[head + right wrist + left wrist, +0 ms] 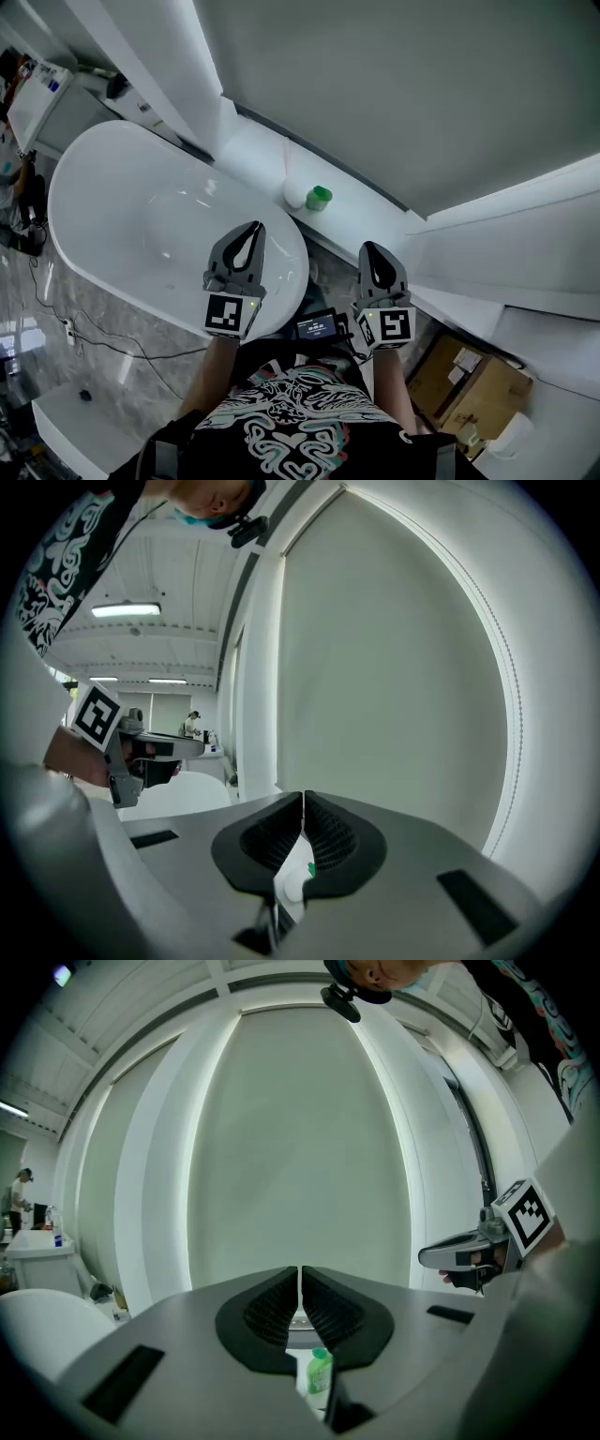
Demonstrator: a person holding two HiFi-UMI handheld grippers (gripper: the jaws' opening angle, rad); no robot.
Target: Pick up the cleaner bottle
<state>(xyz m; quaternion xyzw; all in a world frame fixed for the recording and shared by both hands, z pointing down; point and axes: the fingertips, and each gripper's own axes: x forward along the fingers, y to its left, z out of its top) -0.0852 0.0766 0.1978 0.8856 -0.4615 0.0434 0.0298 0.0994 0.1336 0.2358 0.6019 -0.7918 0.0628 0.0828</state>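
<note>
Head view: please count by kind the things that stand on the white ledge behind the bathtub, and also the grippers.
green cleaner bottle: 1
white round object: 1
grippers: 2, the left gripper and the right gripper
Total: 4

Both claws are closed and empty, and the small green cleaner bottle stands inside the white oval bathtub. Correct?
No. The head view shows the small green cleaner bottle on the white ledge beside the white oval bathtub, not inside it. Rest holds.
</note>
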